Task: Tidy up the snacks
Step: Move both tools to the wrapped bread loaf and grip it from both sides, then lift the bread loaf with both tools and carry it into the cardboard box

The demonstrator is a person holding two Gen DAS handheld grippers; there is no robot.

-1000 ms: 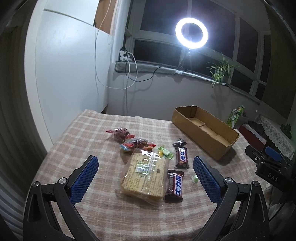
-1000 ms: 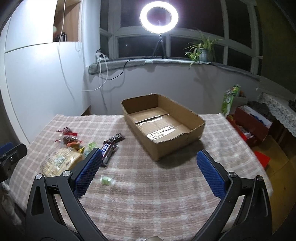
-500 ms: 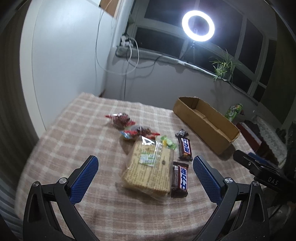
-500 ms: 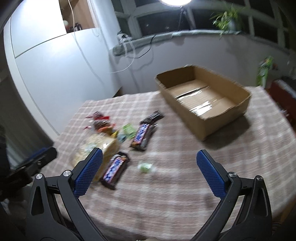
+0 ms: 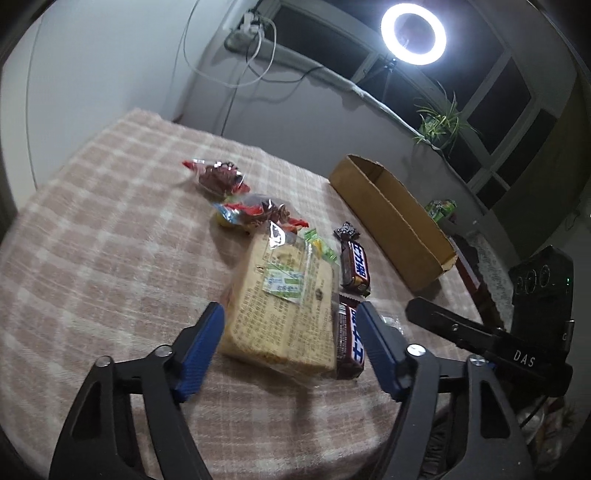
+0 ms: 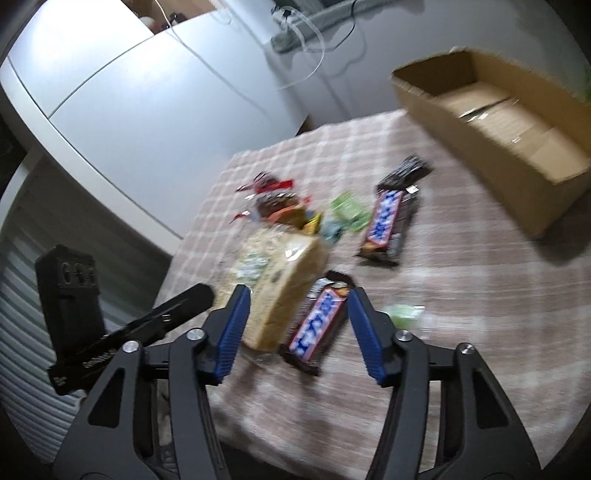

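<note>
A bagged cracker pack (image 5: pixel 284 299) lies on the checked tablecloth (image 5: pixel 110 236); it also shows in the right wrist view (image 6: pixel 280 280). My left gripper (image 5: pixel 290 332) is open, its fingers either side of the pack's near end. A near Snickers bar (image 6: pixel 317 325) lies beside the pack, also in the left wrist view (image 5: pixel 349 339). My right gripper (image 6: pixel 295 325) is open around that bar and the pack's corner. A far Snickers bar (image 5: pixel 355 266) (image 6: pixel 386 223) lies beyond. The empty cardboard box (image 5: pixel 391 221) (image 6: pixel 495 122) stands at the back right.
Two red-ended candy bags (image 5: pixel 218 177) (image 5: pixel 258 214) and green sweets (image 5: pixel 317 243) lie behind the pack. A small green sweet (image 6: pixel 404 315) lies right of the near bar. The table's front edge is close under both grippers. A ring light (image 5: pixel 413 31) shines behind.
Both grippers have moved down and in toward the snacks and narrowed their openings. The right one swung left from the box to the near Snickers bar.
</note>
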